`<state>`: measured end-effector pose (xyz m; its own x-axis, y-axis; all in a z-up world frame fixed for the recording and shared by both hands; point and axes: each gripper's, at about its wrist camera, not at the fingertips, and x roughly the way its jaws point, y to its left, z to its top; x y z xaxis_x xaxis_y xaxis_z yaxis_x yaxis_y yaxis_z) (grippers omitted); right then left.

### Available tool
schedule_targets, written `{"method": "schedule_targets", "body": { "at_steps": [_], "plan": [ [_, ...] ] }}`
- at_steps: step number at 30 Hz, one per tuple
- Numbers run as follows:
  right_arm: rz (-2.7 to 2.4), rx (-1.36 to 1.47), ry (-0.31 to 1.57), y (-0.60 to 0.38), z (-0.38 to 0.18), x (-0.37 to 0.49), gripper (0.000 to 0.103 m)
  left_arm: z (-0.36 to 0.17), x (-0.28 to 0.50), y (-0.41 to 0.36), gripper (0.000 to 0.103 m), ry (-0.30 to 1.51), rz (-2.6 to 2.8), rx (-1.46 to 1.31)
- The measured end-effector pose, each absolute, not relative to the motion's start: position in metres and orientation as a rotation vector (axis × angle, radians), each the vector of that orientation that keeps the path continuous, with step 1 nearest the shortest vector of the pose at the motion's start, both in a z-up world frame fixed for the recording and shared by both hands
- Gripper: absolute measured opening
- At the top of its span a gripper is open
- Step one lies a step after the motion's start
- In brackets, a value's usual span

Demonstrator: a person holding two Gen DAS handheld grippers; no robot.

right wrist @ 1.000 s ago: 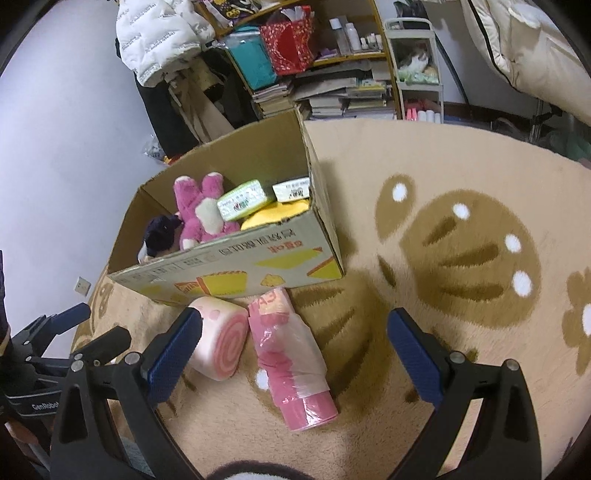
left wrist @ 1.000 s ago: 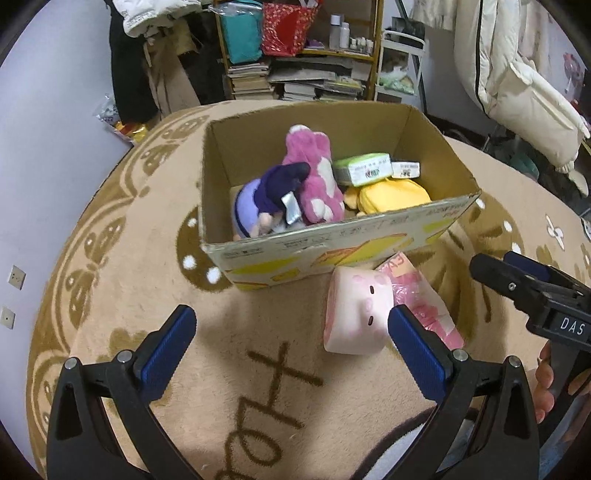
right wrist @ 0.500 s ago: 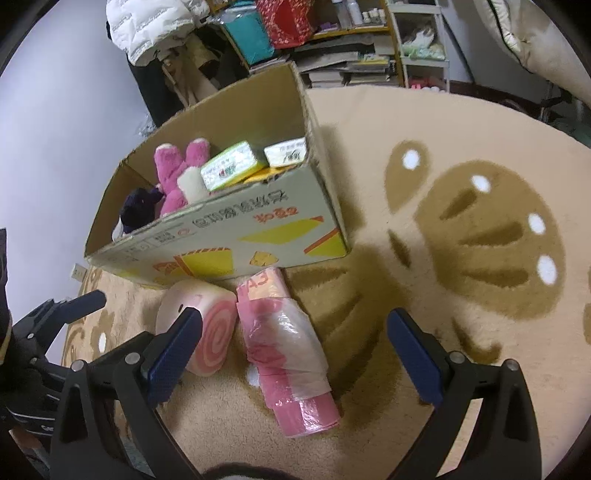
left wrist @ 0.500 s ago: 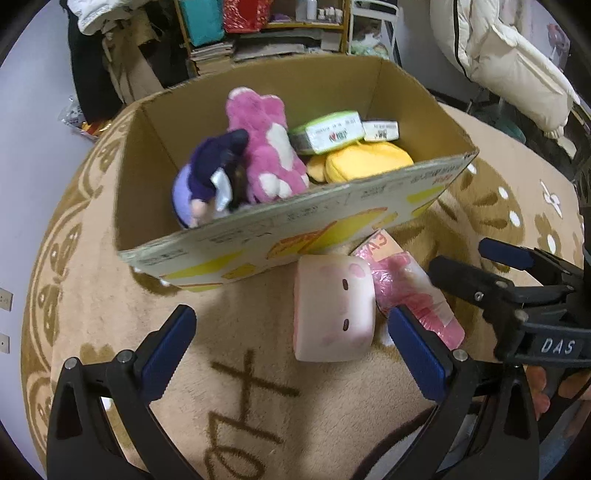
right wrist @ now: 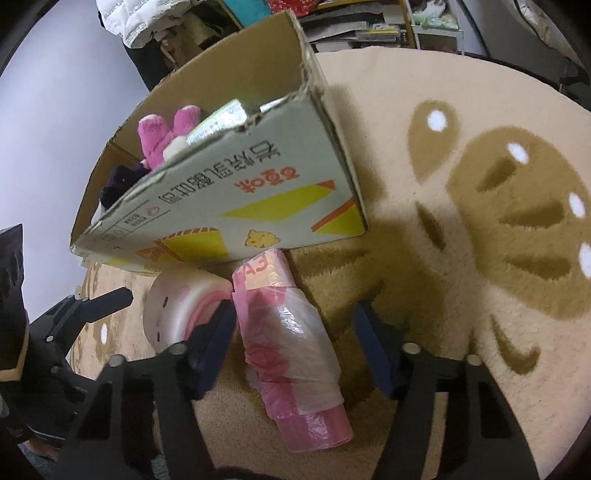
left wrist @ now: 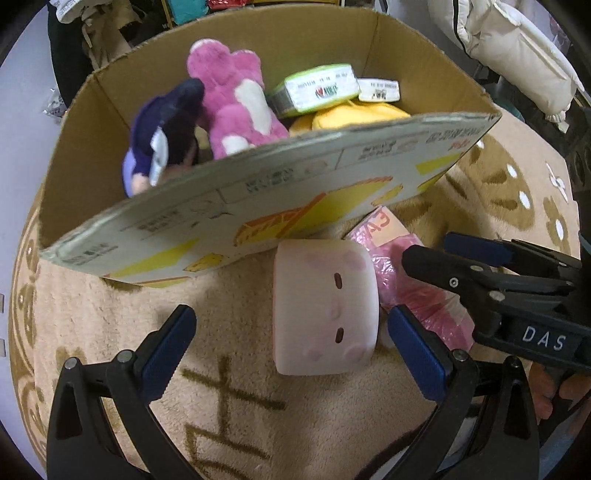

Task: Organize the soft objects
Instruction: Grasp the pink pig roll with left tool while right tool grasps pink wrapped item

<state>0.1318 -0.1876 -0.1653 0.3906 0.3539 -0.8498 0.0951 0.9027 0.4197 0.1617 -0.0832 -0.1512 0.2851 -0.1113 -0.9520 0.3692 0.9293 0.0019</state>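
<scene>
A pale pink roll-shaped plush (left wrist: 325, 306) lies on the rug against the front of a cardboard box (left wrist: 258, 206). My left gripper (left wrist: 291, 350) is open, its blue pads either side of the plush's near end. Beside the plush lies a pink roll of plastic bags (right wrist: 291, 343). My right gripper (right wrist: 295, 343) is open and straddles that roll; it shows in the left wrist view (left wrist: 458, 266) too. The box (right wrist: 236, 199) holds a magenta plush (left wrist: 236, 103), a purple plush (left wrist: 166, 136), a yellow plush (left wrist: 351, 114) and two small packs (left wrist: 317, 90).
A beige rug with brown patterns (right wrist: 480, 206) covers the floor. Shelves with books and bags (right wrist: 369, 26) stand behind the box. White padded jackets (left wrist: 517, 48) hang at the right. A white wall (right wrist: 55, 129) is at the left.
Both grippers have moved forward and down toward the box. The left now brackets the pink plush, and the right now straddles the pink bag roll, its fingers closer together than before.
</scene>
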Motion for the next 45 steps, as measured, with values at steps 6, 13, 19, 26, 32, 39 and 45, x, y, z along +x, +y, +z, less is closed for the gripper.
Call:
{"method": "schedule_targets", "body": {
  "at_steps": [6,13,19,26,32,39,45],
  "plan": [
    [0.217,0.447,1.176,-0.179,-0.174,0.140,0.063,-0.164,0.169,-0.082,0.101,1.295,-0.330,0.184],
    [0.252,0.463,1.186,-0.169,-0.182,0.140,0.049,-0.169,0.173,-0.077,0.088,1.295,-0.321,0.176],
    [0.252,0.465,1.196,-0.172,-0.186,0.145,0.049,-0.175,0.167,-0.070,0.071,1.303,-0.356,0.163],
    [0.256,0.495,1.209,-0.177,-0.197,0.148,0.049,-0.178,0.157,-0.073,0.051,1.289,-0.388,0.162],
    [0.239,0.434,1.205,-0.171,-0.196,0.146,0.048,-0.178,0.156,-0.078,0.047,1.276,-0.397,0.163],
    [0.235,0.411,1.178,-0.168,-0.189,0.143,0.030,-0.170,0.155,-0.076,0.041,1.265,-0.388,0.163],
    [0.250,0.315,1.132,-0.153,-0.176,0.139,0.019,-0.162,0.150,-0.062,0.040,1.264,-0.366,0.140]
  ]
}}
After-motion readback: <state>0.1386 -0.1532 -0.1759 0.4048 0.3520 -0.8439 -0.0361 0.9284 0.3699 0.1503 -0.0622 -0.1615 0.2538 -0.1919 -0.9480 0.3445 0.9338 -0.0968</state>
